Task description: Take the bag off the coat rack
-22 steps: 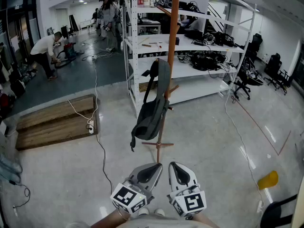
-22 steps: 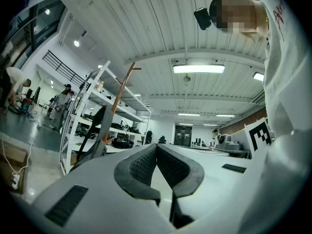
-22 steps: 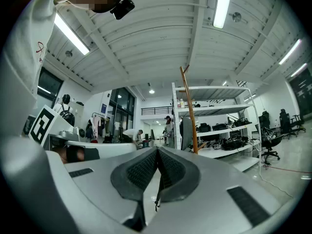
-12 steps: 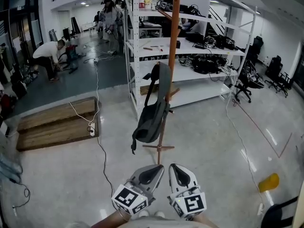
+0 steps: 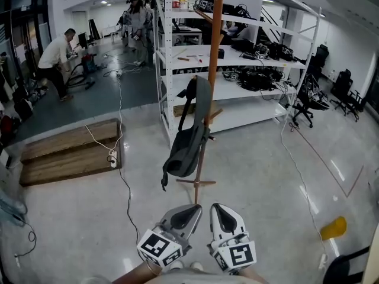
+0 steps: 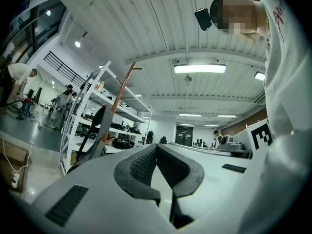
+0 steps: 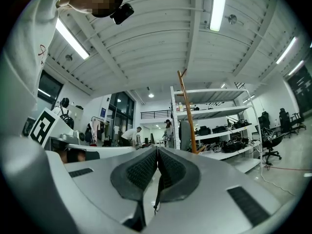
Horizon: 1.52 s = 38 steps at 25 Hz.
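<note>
Approaching the bag (image 5: 187, 145), hung on the rack (image 5: 214, 58) well ahead, spread the jaws of left gripper (image 5: 188, 212) and right gripper (image 5: 218, 210), now pressed together and empty, then lift its strap (image 5: 204, 99) clear.

We carry two light grey grippers of smooth moulded plastic. Our left gripper (image 5: 190, 208) and right gripper (image 5: 217, 208) each taper into two rounded jaws. The jaws are lined with dark grey pads (image 6: 139, 165) that bear a fine dotted grid. A narrow black slot (image 6: 66, 204) is sunk into the shell on either side of the jaws. Behind the jaws each gripper bears a white cube (image 5: 160, 246) printed with black square markers. We wear a white long-sleeved top (image 6: 290, 96) with a little red print on it, and a small black camera (image 6: 204, 18) sits at our head.
</note>
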### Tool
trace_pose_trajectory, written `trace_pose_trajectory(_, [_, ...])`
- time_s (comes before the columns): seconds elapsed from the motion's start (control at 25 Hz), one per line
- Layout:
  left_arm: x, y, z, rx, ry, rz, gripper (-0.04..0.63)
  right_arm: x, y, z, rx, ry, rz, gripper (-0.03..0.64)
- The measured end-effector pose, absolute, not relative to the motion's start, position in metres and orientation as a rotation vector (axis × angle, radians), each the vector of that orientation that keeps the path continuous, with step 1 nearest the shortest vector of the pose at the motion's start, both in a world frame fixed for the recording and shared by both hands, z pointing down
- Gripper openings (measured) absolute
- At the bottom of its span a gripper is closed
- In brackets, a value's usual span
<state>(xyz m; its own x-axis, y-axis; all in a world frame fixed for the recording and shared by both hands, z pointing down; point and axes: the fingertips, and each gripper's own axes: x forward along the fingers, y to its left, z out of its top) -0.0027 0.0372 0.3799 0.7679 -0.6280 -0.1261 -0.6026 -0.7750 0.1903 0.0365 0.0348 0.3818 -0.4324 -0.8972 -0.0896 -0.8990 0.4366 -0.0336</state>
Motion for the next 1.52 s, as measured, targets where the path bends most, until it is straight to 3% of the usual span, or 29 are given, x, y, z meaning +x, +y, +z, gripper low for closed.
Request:
trace_pose_trajectory(0.92, [0.015,0.013,0.390,2.732,-1.174,-0.285,0.017,0.088,0.010,0.382,-1.592,2.613,0.078,0.017])
trace_pose_trajectory(1.52, [-0.017,-0.145,0.374,2.795,-1.192,-0.271,0.018,0.063,-0.136,0.378,-1.646,2.619,0.194,0.017])
